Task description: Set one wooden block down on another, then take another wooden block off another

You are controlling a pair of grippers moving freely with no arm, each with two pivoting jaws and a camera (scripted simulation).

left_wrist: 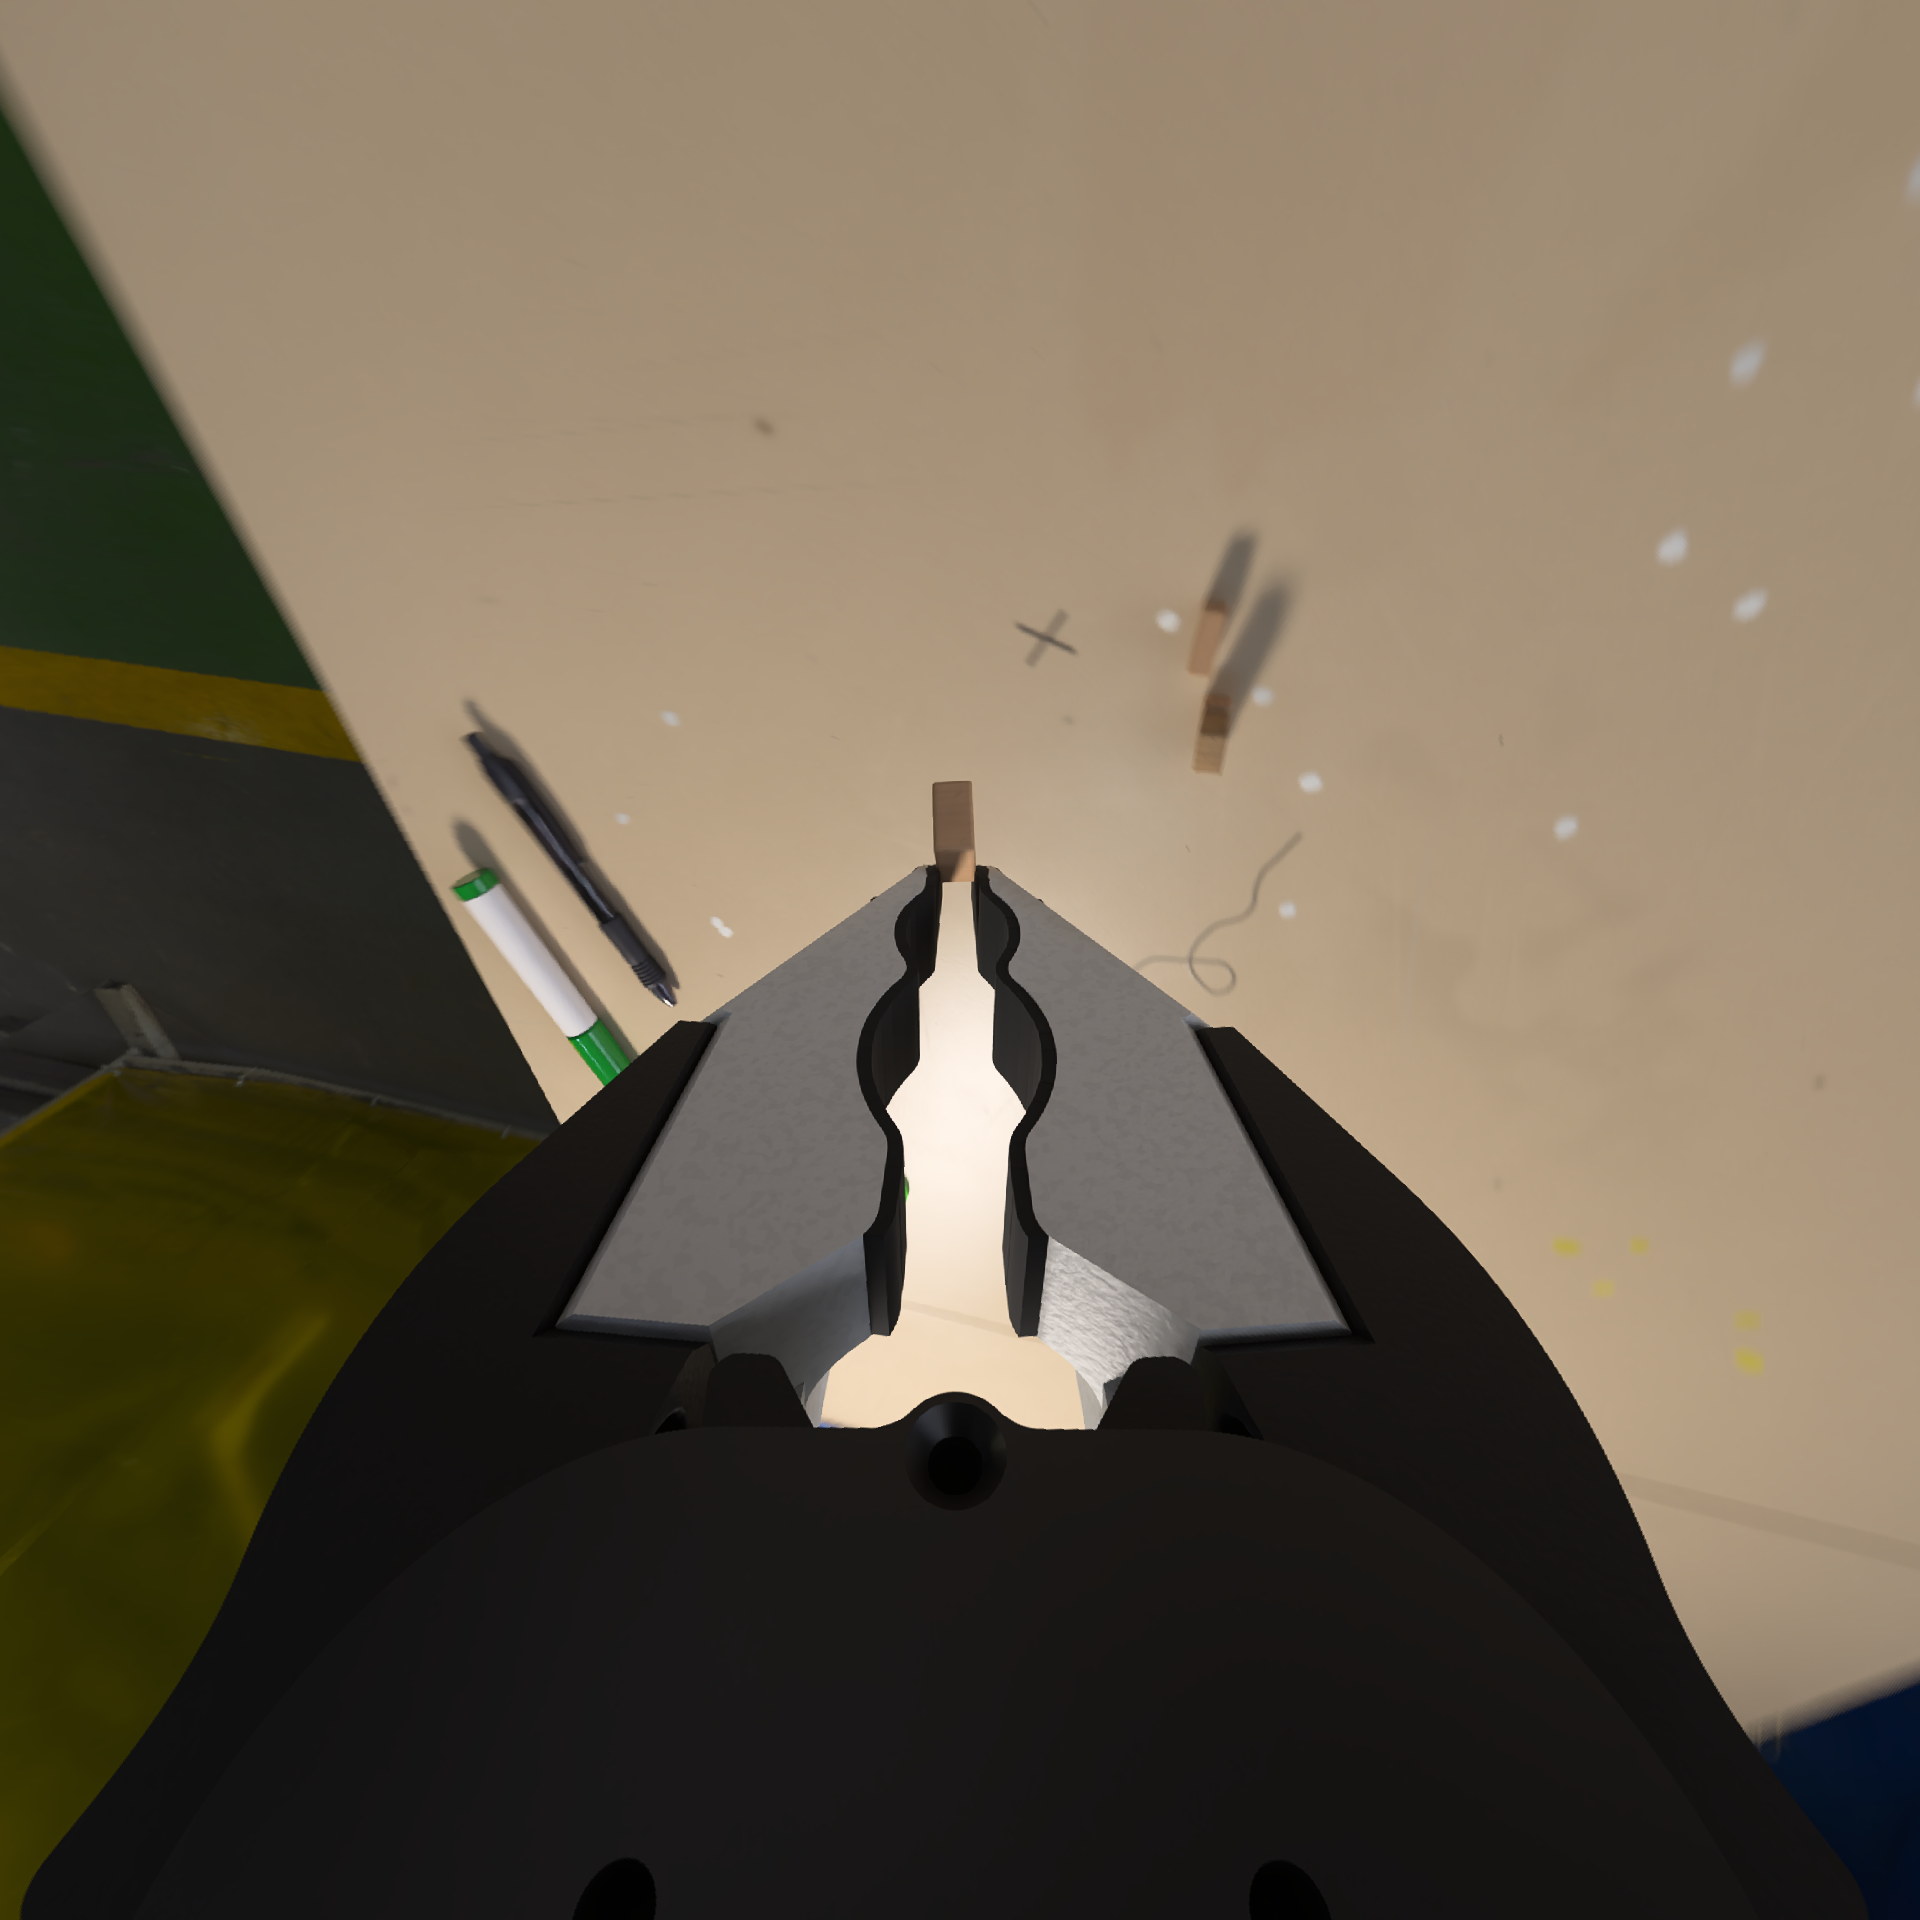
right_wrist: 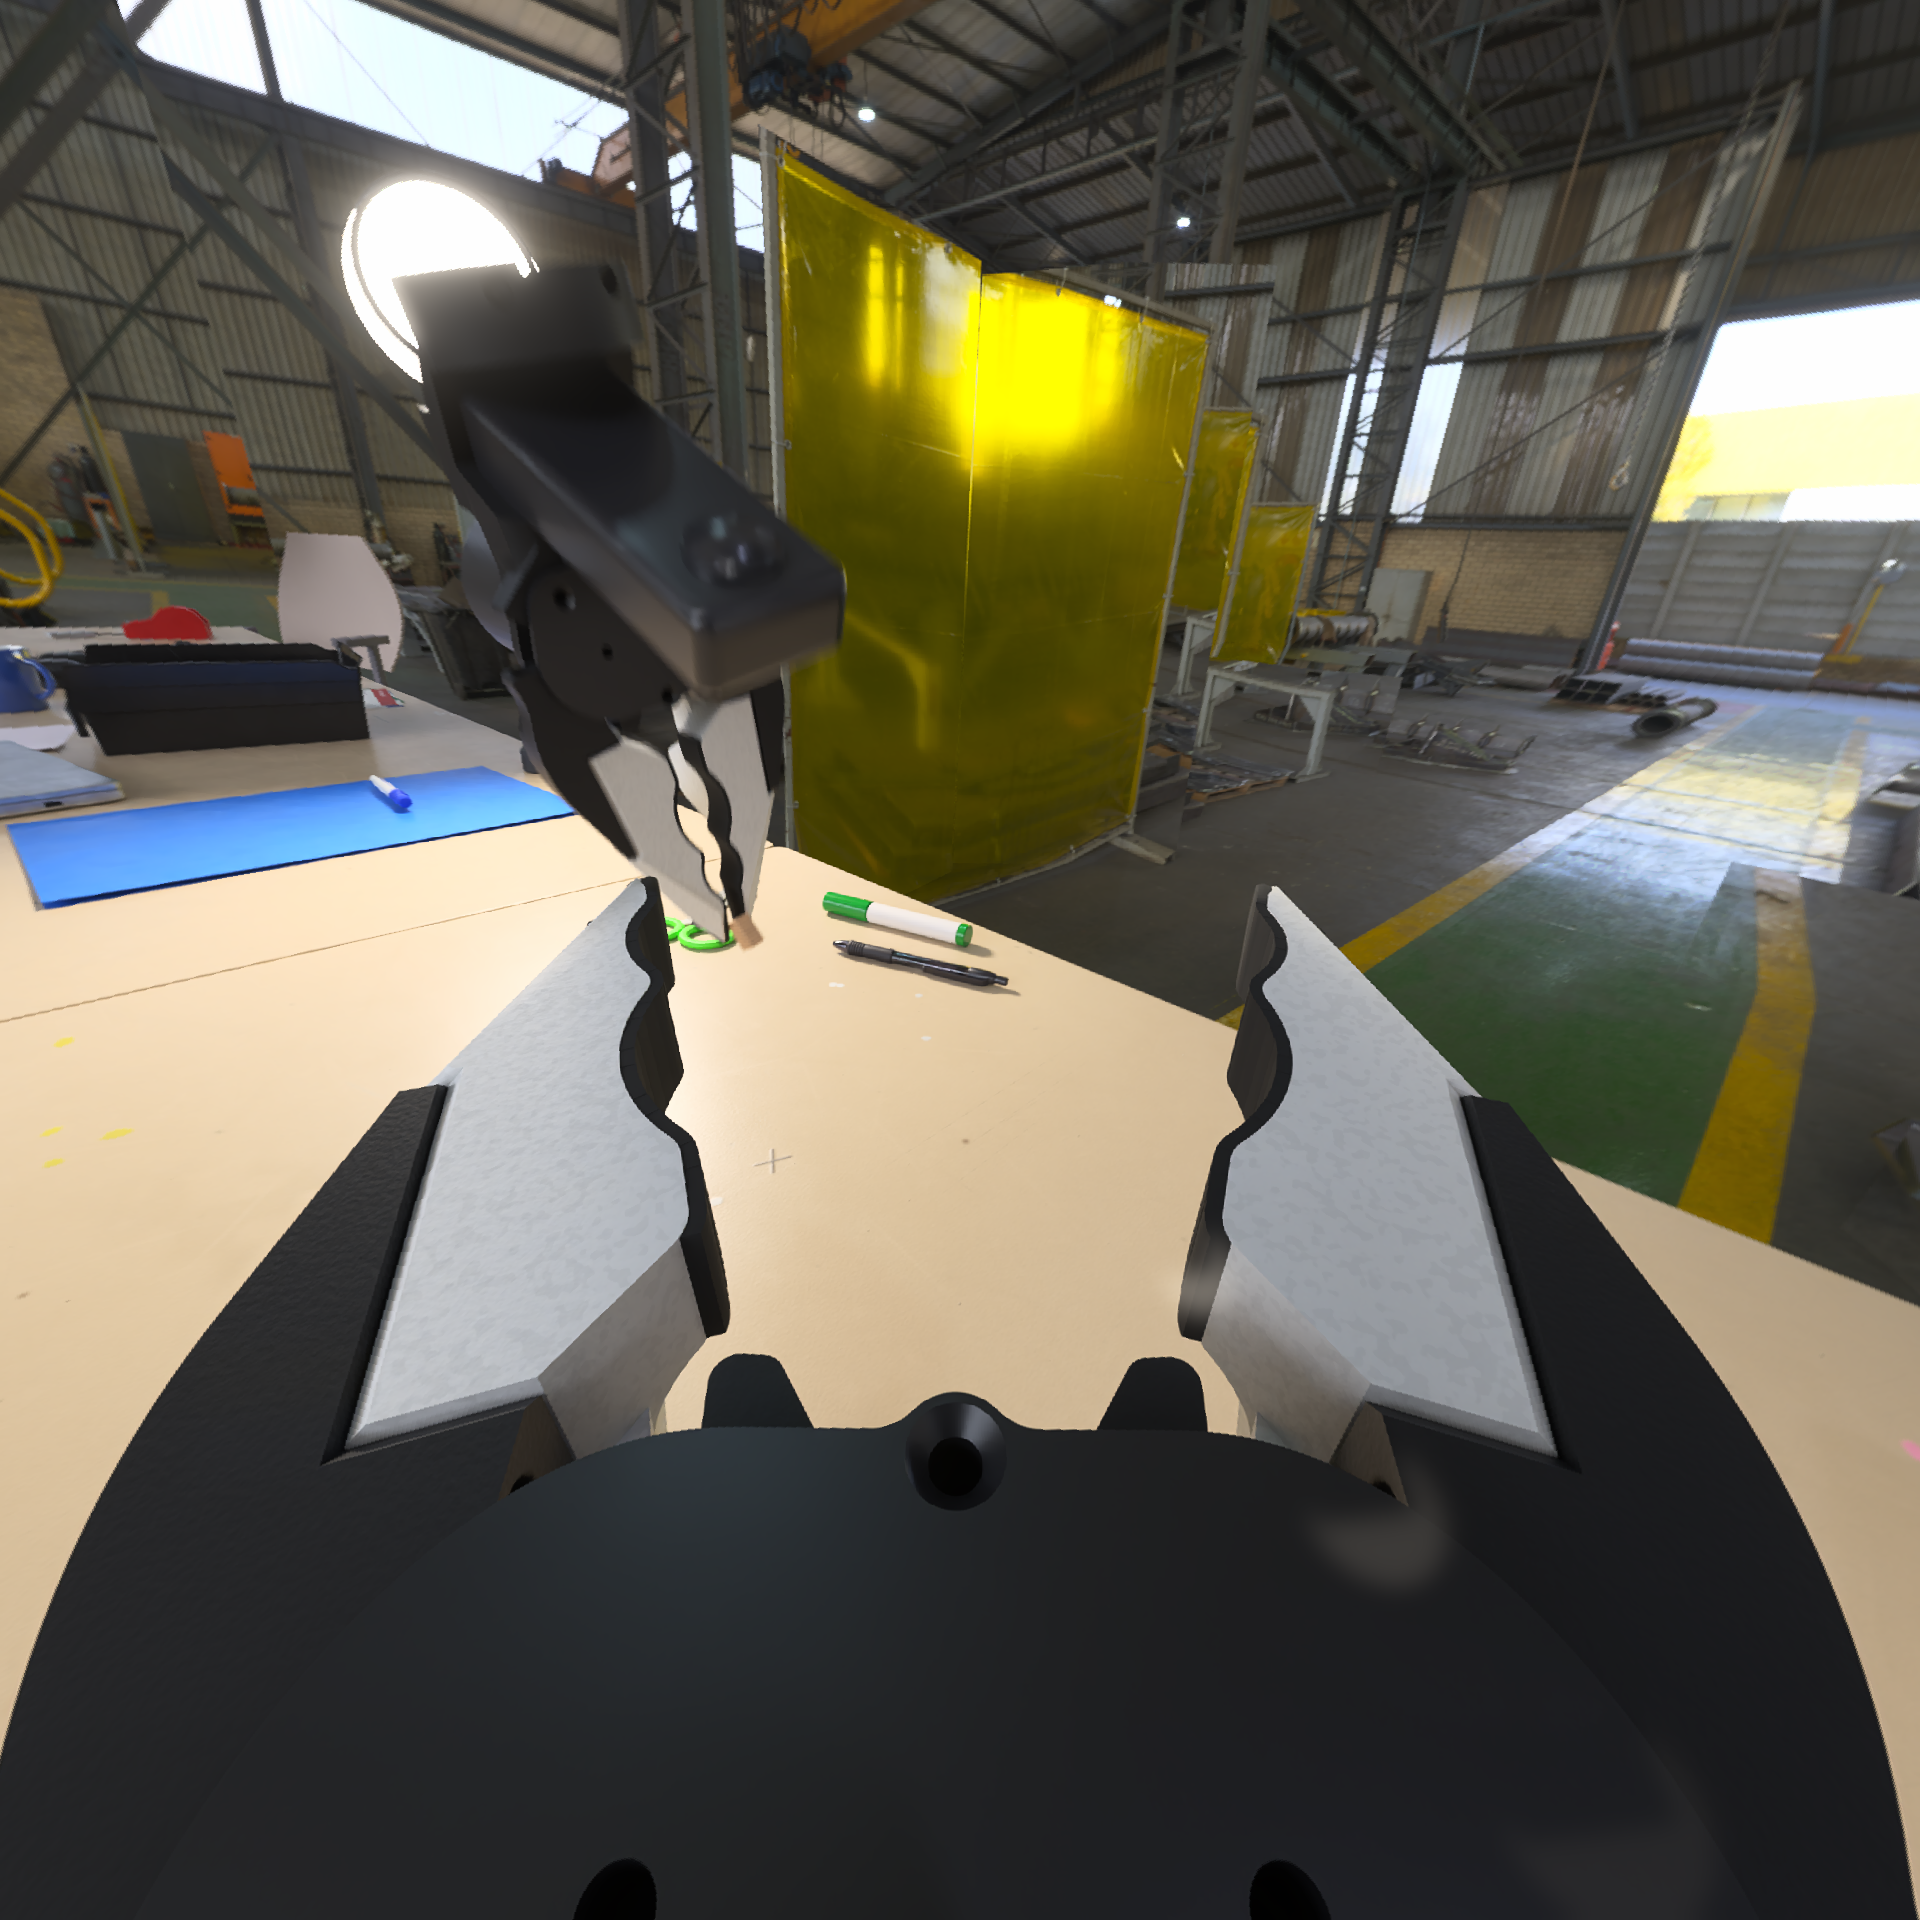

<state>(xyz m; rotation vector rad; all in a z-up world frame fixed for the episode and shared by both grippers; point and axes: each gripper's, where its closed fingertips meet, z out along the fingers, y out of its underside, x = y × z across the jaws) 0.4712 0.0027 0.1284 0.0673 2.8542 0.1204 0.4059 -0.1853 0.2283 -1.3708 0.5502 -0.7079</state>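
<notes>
I can read no brand or writing on anything from either wrist view; the only marks are a small pencilled cross and a scribbled curl on the tan counter. My left tool points steeply down at the counter with its tips clenched on a wooden block, which sticks out beyond them and hangs above the surface. Two other wooden blocks stand upright on the counter to the right of the cross, close together, the nearer one darker at its top. A green marker and a black pen lie side by side near the counter's left edge. My right tool is held low and nearly level, jaws spread wide with nothing between them.
</notes>
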